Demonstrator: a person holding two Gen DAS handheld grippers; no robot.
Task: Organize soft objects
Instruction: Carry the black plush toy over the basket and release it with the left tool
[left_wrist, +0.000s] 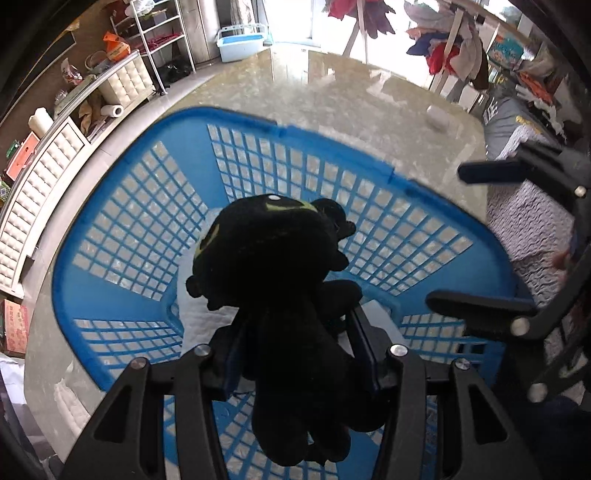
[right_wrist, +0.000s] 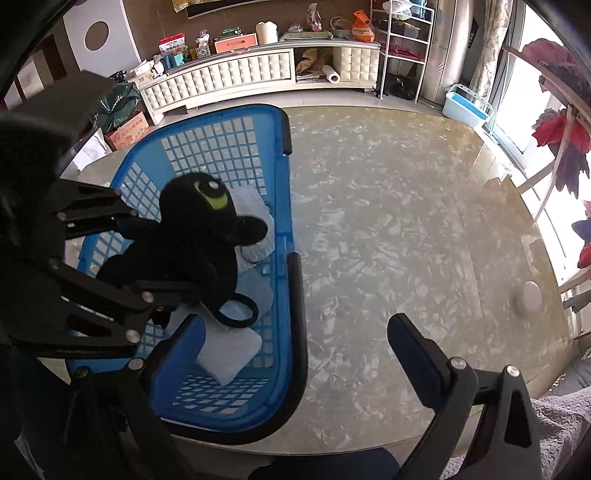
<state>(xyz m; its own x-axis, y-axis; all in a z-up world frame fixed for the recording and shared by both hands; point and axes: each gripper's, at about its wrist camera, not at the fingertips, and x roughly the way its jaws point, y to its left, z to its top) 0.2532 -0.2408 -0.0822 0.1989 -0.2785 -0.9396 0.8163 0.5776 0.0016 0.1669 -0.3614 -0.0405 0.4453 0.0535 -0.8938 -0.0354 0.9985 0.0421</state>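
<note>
A black plush toy (left_wrist: 273, 266) with yellow-green eyes hangs over a blue plastic basket (left_wrist: 122, 206). My left gripper (left_wrist: 295, 347) is shut on the plush's body and holds it above the basket's inside. In the right wrist view the same plush (right_wrist: 192, 236) and left gripper (right_wrist: 155, 254) show over the basket (right_wrist: 284, 302), which holds pale folded cloths (right_wrist: 229, 350). My right gripper (right_wrist: 295, 354) is open and empty, its fingers spread beside the basket's right rim; it also shows in the left wrist view (left_wrist: 476, 236).
The basket stands on a glossy marble table (right_wrist: 406, 240). A small white round object (right_wrist: 530, 295) lies near the table's far right edge. A white cabinet (right_wrist: 258, 74) with clutter runs along the back wall. A grey quilted cloth (left_wrist: 524, 214) lies at the right.
</note>
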